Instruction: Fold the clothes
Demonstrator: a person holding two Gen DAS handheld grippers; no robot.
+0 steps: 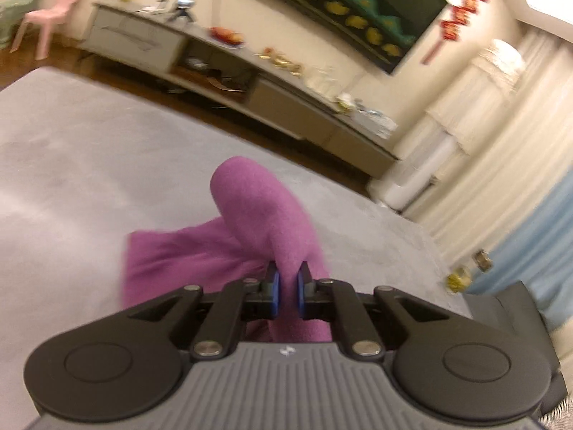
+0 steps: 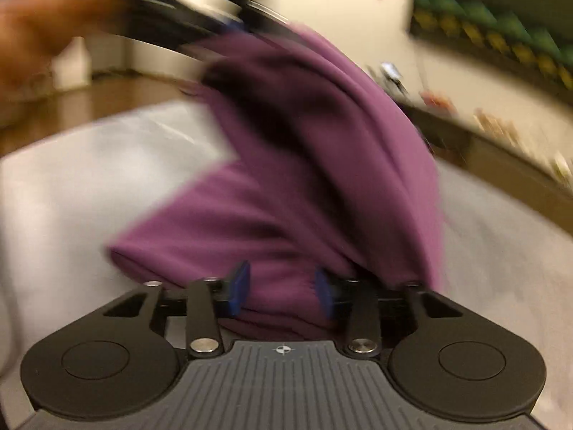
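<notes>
the left tongs [image 1: 287, 284] are nearly closed, their blue pads [image 1: 274, 288] pinching a narrow fold of the purple cloth [image 1: 250, 222], which stands up in a rounded hump just ahead of them and trails down onto the grey surface [image 1: 89, 165]. the right tongs [image 2: 281, 288] stand partly apart with a thick bunch of the same cloth [image 2: 322, 165] filling the gap; blur hides whether the pads [image 2: 239, 286] press it, so i cannot tell the grip. a blurred hand [image 2: 43, 25] shows at the upper left of the right view. behind stands a low cabinet [image 1: 229, 71].
</notes>
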